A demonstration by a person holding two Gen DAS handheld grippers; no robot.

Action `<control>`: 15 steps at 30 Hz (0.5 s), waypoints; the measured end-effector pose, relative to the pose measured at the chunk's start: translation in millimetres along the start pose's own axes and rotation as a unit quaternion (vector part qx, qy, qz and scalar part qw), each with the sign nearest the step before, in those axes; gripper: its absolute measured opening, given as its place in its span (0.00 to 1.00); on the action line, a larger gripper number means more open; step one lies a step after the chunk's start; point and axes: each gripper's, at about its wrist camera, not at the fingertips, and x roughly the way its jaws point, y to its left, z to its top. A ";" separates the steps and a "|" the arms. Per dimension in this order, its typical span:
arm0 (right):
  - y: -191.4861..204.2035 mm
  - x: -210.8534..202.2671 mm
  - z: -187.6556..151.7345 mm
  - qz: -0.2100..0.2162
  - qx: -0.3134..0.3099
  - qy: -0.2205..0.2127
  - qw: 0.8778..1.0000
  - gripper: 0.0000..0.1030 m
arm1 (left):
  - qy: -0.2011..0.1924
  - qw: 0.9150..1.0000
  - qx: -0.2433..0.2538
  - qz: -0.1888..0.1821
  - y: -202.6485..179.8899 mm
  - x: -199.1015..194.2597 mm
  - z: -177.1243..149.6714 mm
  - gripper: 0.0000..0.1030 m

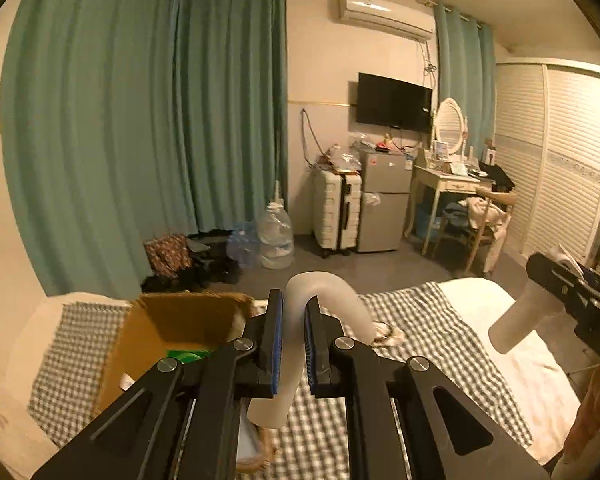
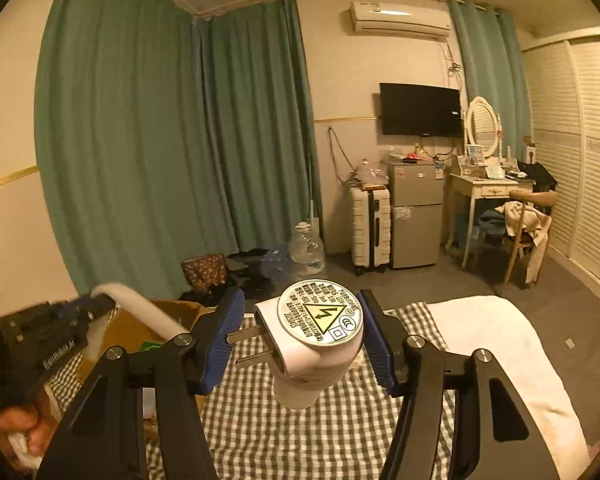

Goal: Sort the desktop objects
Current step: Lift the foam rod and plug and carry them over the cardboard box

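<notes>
My left gripper (image 1: pixel 294 324) is shut on a white curved tube (image 1: pixel 324 292) and holds it above the checkered cloth (image 1: pixel 420 320). The same tube shows at the left of the right wrist view (image 2: pixel 140 308), held by the left gripper (image 2: pixel 96 304). My right gripper (image 2: pixel 300 328) is shut on a white plug adapter (image 2: pixel 316 332) with two metal prongs pointing left and a yellow warning sticker on its round face. In the left wrist view the right gripper (image 1: pixel 540 280) holds the adapter's white body (image 1: pixel 516 320) at the right edge. An open cardboard box (image 1: pixel 172 324) sits front left.
The cardboard box (image 2: pixel 156 320) holds something green (image 1: pixel 188 356). A white sheet (image 2: pixel 492 328) covers the bed right of the cloth. Across the floor stand water jugs (image 1: pixel 274 236), a suitcase (image 1: pixel 336 216), a small fridge (image 1: pixel 384 200) and a dressing table (image 1: pixel 448 184) with a chair.
</notes>
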 end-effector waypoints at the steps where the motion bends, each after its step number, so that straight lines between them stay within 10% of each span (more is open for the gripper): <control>1: 4.1 1.6 1.0 0.003 -0.001 0.000 1.000 0.56 | -0.004 1.000 0.001 0.004 7.3 -0.2 2.2 0.09; 15: 101.5 45.9 9.4 0.061 0.008 0.046 0.997 0.56 | -0.011 0.999 -0.044 0.026 122.7 11.9 -2.5 0.09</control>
